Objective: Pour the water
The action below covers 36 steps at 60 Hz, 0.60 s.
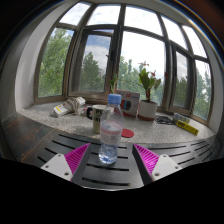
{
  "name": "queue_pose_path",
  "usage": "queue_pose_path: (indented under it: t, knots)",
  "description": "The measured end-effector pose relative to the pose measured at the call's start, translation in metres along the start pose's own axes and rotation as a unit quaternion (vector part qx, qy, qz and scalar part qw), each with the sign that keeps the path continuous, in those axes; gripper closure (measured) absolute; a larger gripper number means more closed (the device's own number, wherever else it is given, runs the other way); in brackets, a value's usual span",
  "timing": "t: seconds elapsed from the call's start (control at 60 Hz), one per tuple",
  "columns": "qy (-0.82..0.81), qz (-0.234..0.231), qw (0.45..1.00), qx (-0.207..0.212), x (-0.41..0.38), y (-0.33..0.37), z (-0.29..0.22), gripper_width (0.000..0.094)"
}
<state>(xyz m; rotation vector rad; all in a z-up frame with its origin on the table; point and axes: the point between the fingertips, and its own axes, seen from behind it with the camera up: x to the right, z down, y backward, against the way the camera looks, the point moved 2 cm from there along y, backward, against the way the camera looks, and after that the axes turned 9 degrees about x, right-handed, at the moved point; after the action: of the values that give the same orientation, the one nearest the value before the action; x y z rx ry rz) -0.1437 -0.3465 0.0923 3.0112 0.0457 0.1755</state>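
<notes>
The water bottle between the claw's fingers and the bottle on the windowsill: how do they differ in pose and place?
The water bottle stands upright with a red cap on top; the windowsill bottle lies on its side. The water bottle sits on the dark slatted table between the open claw's fingers, with gaps at both sides; the windowsill bottle rests far beyond them by the window. Both look like pale plastic bottles.

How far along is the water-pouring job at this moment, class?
Done: the hand-held gripper is lined up, its open fingers either side of the capped water bottle.
In hand: closing in for the grasp; the bottle stands on the table, gaps both sides.
Left: gripping, lifting, uncapping, pouring.
</notes>
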Motion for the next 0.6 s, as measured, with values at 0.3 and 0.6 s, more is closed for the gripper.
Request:
queue_pose_path:
  t: [0.3,0.6]
  knots:
    - [0.029,0.027,0.999,0.025,-0.004,-0.092,-0.002,0.0449]
    - [-0.003,0.040,0.999,0.018,0.017,-0.086,-0.004,0.0613]
